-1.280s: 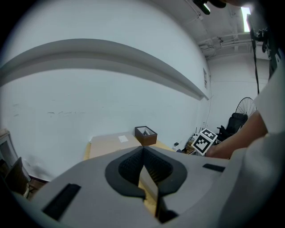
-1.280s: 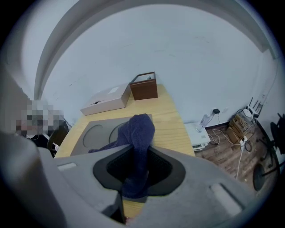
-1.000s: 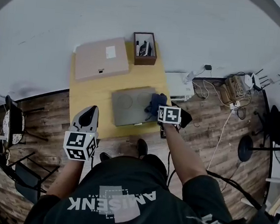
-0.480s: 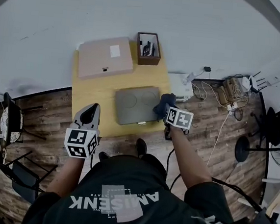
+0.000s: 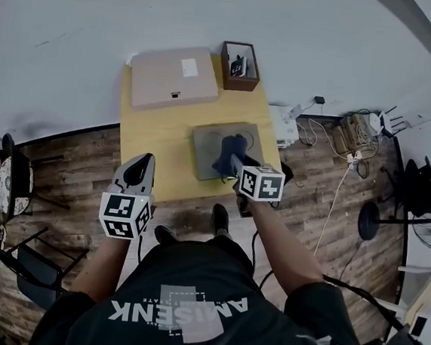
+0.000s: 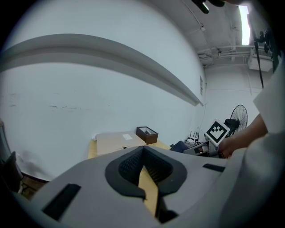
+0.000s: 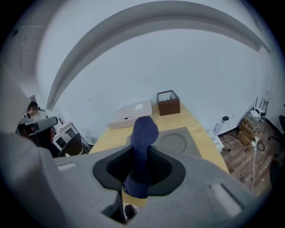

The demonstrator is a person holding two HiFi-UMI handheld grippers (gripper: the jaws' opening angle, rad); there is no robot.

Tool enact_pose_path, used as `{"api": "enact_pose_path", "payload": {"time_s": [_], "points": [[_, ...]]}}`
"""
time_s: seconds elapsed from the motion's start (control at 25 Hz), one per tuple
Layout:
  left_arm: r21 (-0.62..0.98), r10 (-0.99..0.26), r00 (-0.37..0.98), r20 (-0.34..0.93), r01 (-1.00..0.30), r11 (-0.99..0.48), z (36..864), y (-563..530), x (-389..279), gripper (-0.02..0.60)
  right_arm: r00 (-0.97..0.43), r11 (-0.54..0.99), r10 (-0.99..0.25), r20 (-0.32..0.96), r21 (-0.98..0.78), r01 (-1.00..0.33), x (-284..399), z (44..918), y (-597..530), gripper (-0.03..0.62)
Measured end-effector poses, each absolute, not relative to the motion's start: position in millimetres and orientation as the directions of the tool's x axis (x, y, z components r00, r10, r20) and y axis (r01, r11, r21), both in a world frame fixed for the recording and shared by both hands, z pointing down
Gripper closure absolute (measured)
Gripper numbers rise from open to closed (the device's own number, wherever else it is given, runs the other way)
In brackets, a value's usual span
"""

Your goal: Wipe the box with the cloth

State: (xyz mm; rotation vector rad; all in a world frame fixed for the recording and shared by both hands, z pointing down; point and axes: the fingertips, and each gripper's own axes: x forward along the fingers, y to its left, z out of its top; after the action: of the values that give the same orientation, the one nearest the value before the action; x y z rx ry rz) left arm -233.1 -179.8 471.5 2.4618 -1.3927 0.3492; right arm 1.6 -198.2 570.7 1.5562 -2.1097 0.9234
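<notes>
The right gripper [image 5: 232, 164], jaws clamped on the dark blue cloth [image 5: 230, 150], holds it against the middle of the grey flat box [image 5: 204, 146]. Wiping seems under way, with the box's edges probably still to do. The left gripper [image 5: 140, 174], jaws together and empty, hangs near the box's left side.

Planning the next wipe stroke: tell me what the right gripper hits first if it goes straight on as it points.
Probably the top of the grey box: the right gripper, shut on the blue cloth, aims across it; depth is unclear.
</notes>
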Motion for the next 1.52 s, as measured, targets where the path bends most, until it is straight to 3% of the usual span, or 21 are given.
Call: {"api": "enact_pose_path", "payload": {"time_s": [0.48, 0.84, 1.52], "points": [[0.103, -0.844, 0.368, 0.39, -0.928, -0.357, 481.1, -131.1, -293.4, 0.58, -0.44, 0.366, -0.566, 0.697, -0.266, -0.892, -99.2, 632.3, -183.5, 0.51], [0.075, -0.887, 0.24, 0.395, -0.97, -0.229, 466.9, -109.2, -285.1, 0.58, -0.453, 0.423, -0.516, 0.727, -0.243, -0.873, -77.7, 658.0, -184.8, 0.51], [0.061, -0.898, 0.223, 0.379, -0.974, -0.216, 453.9, -101.8, -210.5, 0.58, -0.452, 0.458, -0.5, 0.739, -0.217, -0.862, -2.6, 659.6, -178.7, 0.508]]}}
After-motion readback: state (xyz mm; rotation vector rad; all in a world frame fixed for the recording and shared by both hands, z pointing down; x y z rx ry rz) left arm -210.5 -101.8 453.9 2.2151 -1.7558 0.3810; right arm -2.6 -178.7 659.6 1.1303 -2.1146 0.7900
